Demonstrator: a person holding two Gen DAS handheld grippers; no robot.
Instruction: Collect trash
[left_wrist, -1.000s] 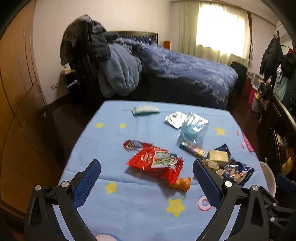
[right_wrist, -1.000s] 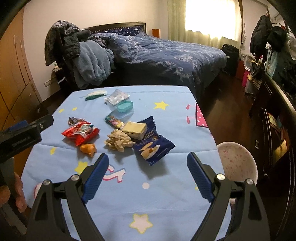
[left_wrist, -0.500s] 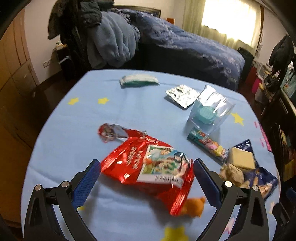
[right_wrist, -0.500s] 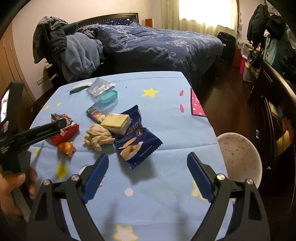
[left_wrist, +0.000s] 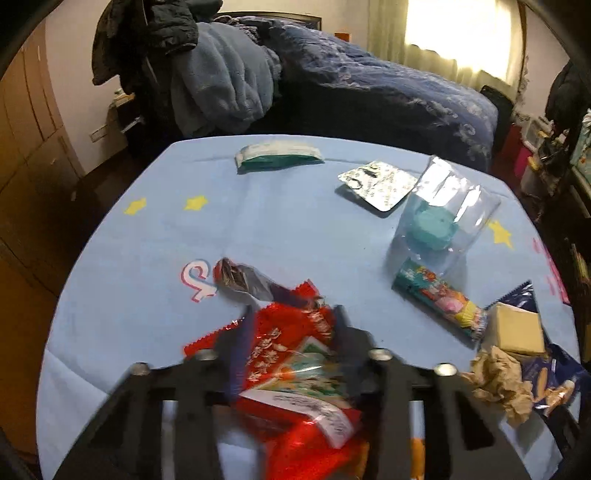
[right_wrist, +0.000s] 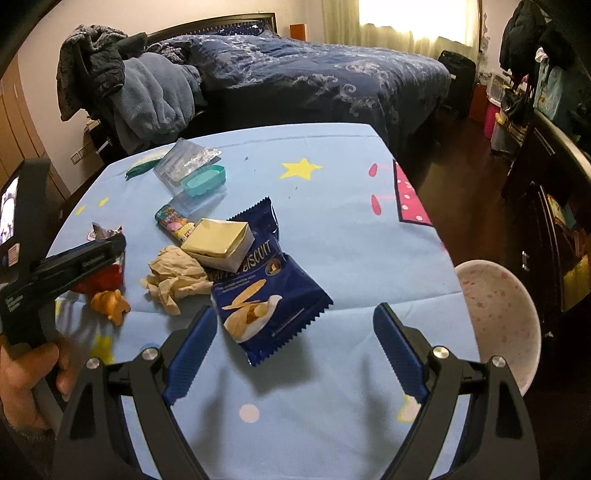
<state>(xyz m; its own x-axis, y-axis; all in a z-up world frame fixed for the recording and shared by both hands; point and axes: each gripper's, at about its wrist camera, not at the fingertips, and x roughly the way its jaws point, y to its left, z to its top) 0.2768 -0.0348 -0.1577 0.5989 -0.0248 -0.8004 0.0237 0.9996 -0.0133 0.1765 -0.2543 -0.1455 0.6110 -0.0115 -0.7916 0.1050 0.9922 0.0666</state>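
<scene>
My left gripper (left_wrist: 290, 325) has its jaws drawn close around a red snack bag (left_wrist: 295, 354), pinching it on the blue star tablecloth (left_wrist: 277, 229); the frame is motion-blurred. In the right wrist view the left gripper (right_wrist: 110, 247) lies low over the red bag (right_wrist: 99, 280). My right gripper (right_wrist: 291, 343) is open and empty, hovering just above a dark blue biscuit bag (right_wrist: 266, 288). A yellow box (right_wrist: 218, 243), crumpled brown paper (right_wrist: 173, 277), an orange scrap (right_wrist: 109, 301) and a candy wrapper (right_wrist: 173, 221) lie beside it.
A clear plastic tub with a teal lid (left_wrist: 439, 218), a foil blister pack (left_wrist: 376, 181) and a green-white tissue pack (left_wrist: 277, 155) lie farther back. A white speckled bin (right_wrist: 498, 314) stands beyond the table's right edge. A bed (right_wrist: 314, 74) is behind.
My left gripper has moved forward and down onto the red snack bag and its jaws have closed in around it. My right gripper has come closer to the biscuit bag, still open.
</scene>
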